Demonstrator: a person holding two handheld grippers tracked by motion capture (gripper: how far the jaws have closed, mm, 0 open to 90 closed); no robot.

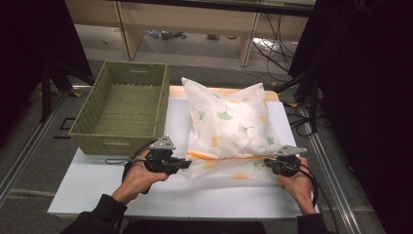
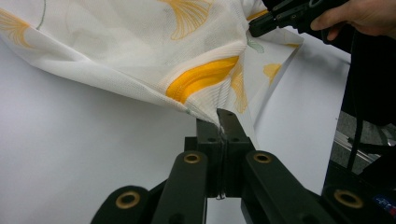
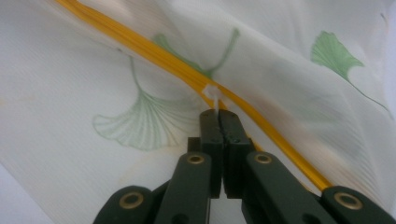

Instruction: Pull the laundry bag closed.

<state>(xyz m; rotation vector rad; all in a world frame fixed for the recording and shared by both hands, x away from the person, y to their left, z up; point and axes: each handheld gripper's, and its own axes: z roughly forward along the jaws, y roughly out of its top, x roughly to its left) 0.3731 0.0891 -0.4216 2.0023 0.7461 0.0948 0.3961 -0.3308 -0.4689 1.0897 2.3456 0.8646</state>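
Wicker basket (image 1: pixel 122 107) stands at the tabletop's (image 1: pixel 97 187) far left corner. Right of it, the leaf-printed pillow (image 1: pixel 229 122) lies mid-table, reaching toward the near edge. The left gripper (image 1: pixel 187 164) pinches the cover's near left corner, jaws pressed together on the fabric; the right gripper (image 1: pixel 267 165) is clamped on the white zipper pull (image 3: pixel 212 93) along the orange zipper (image 3: pixel 154 53).

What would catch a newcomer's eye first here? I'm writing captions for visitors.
First the white pillow with ginkgo leaves, mid-table on the white board. The left gripper pinches the fabric at its near left corner, while the right gripper is shut on the white zipper pull along the orange zipper. A woven green basket sits at the left.
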